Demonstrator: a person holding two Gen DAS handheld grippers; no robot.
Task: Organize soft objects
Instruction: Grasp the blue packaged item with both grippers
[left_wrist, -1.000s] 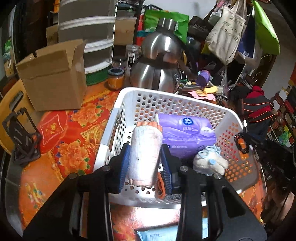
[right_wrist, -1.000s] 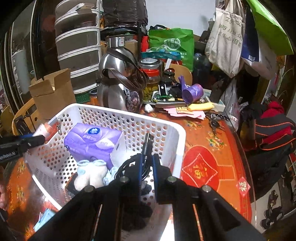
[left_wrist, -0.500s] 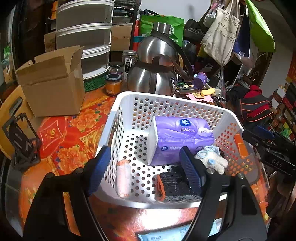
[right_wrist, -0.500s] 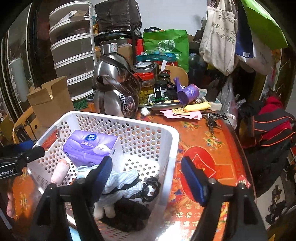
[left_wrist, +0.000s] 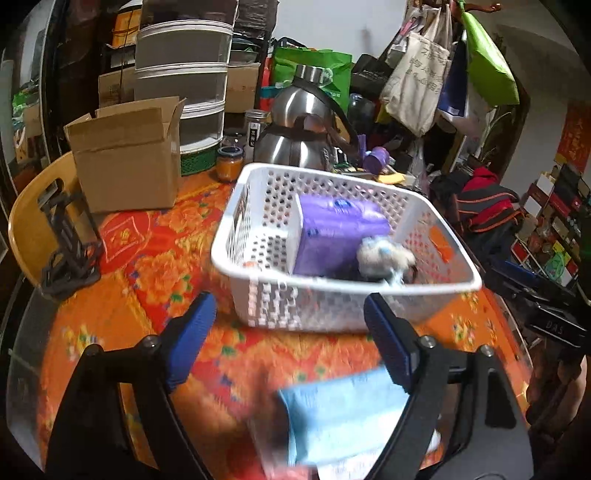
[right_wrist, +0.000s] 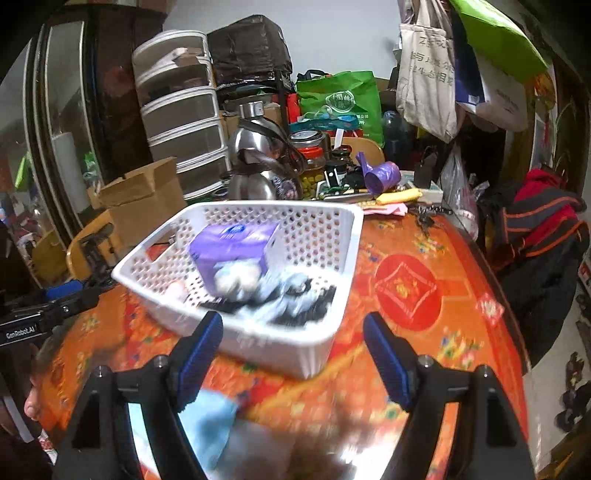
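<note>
Both hand-held grippers, left and right, had pulled back from the basket, jaws spread, empty; tissue pack lay lengthwise inside.

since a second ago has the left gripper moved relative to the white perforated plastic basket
Yes. The left gripper has pulled back out of the white perforated plastic basket, whose near rim now lies beyond its open fingers.

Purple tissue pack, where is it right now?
In the left wrist view the purple tissue pack sits inside the white basket, toward its far side, with the small white plush toy right in front of it.
</note>
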